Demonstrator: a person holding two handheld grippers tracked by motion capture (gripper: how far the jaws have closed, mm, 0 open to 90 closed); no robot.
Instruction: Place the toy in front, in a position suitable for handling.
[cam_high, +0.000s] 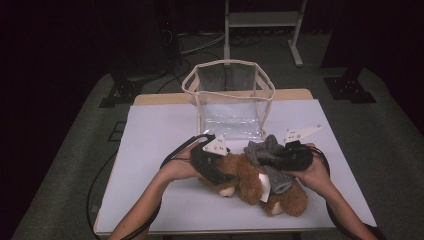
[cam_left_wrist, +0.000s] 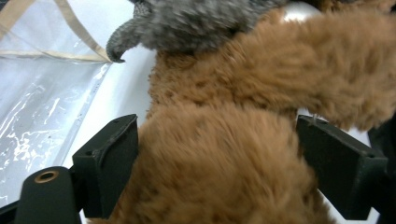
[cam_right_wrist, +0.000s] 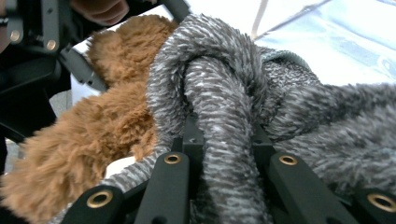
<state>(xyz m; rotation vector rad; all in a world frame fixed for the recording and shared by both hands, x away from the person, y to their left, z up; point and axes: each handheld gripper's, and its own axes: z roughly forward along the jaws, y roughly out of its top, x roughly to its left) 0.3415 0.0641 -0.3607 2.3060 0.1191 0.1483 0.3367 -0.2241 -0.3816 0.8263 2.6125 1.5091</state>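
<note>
Brown furry plush bear (cam_high: 250, 181) lies at table (cam_high: 150, 150) front, before clear bag (cam_high: 230, 95). Left gripper (cam_high: 220, 176) straddles body, steadying it; grip unconfirmed. Right gripper (cam_high: 270, 159) clenched on grey knitted garment (cam_right_wrist: 224, 93), pulling it.

**Hand-held grippers and forearms**

Left gripper (cam_high: 216, 162): black body, grey three-cornered plate on top with small dark marks, black cable looping behind the hand. Its jaws are flat black blocks; a brass-ringed hole sits in the arm beneath. Right gripper (cam_high: 285, 156): same black body, grey plate and cable; brass-ringed holes along its black jaw arms. Forearms bare, no sleeves.
</note>
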